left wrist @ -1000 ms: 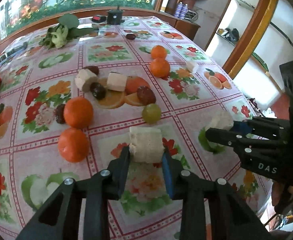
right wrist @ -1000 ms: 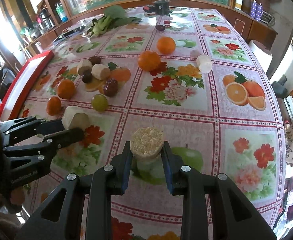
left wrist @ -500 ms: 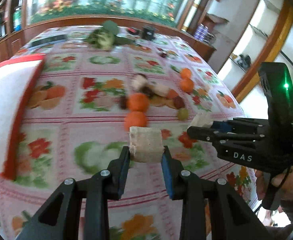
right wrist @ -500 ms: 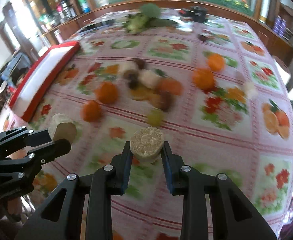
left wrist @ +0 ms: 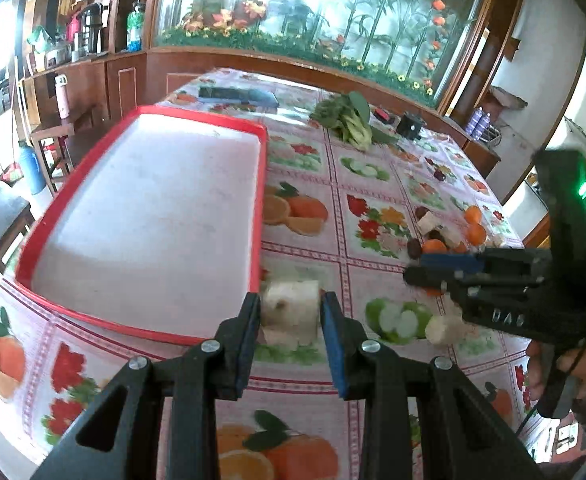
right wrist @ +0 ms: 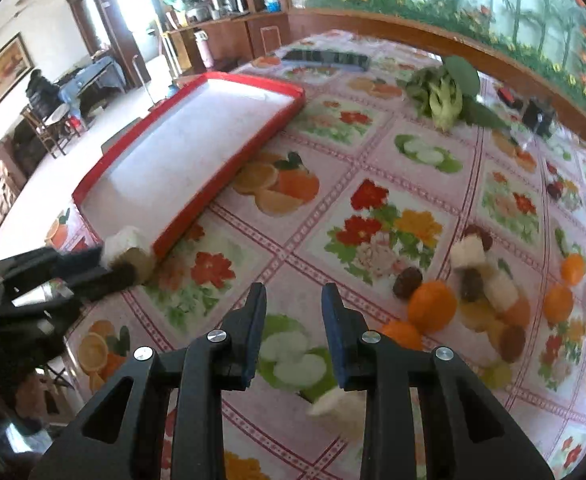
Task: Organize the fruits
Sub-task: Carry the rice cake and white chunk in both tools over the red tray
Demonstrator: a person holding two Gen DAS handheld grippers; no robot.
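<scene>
Both claws have swung left since the earlier frame, and the red tray (left wrist: pixel 261 184) now fills the upper left. Our left claw (left wrist: pixel 291 300) clamps a pale chunk (left wrist: pixel 293 316) just beside the tray's lower right edge. Our right claw (right wrist: pixel 293 296) stands narrow with nothing between its pads. The loose chunk (right wrist: pixel 339 408) it carried now shows blurred at lower centre over the tablecloth (right wrist: pixel 373 168). Oranges (right wrist: pixel 433 306) cluster at right.
</scene>
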